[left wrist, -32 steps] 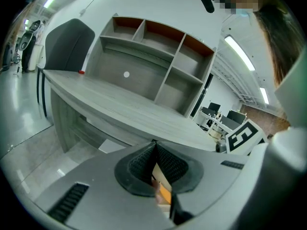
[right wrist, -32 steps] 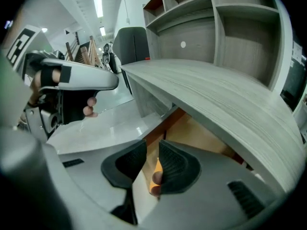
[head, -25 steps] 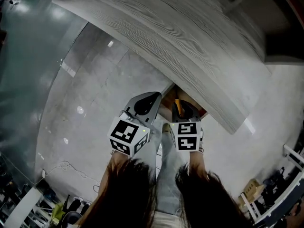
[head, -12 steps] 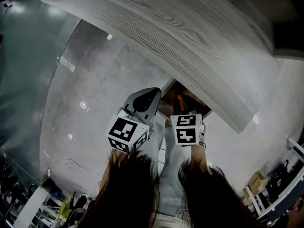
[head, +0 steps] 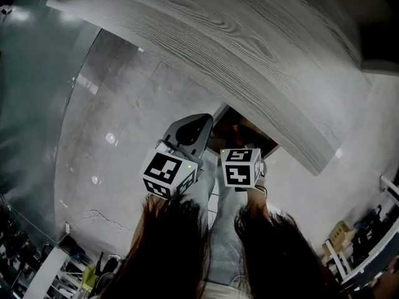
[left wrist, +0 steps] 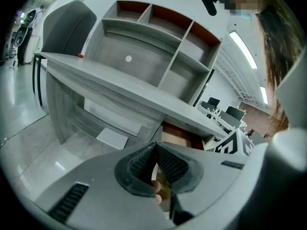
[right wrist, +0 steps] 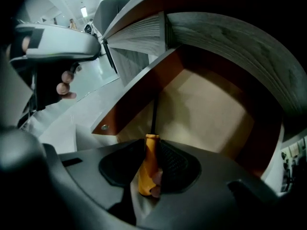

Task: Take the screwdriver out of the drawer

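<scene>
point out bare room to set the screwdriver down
The desk top above the drawer is wide and mostly bare, as is the drawer bottom beyond the screwdriver. Crowded: the drawer mouth, with left gripper beside right gripper.

A drawer (right wrist: 211, 114) juts out from under the desk (head: 249, 48). The screwdriver (right wrist: 149, 164) is over it, between the right gripper's (right wrist: 152, 150) jaws, with the left gripper (left wrist: 156, 162) just left.
</scene>
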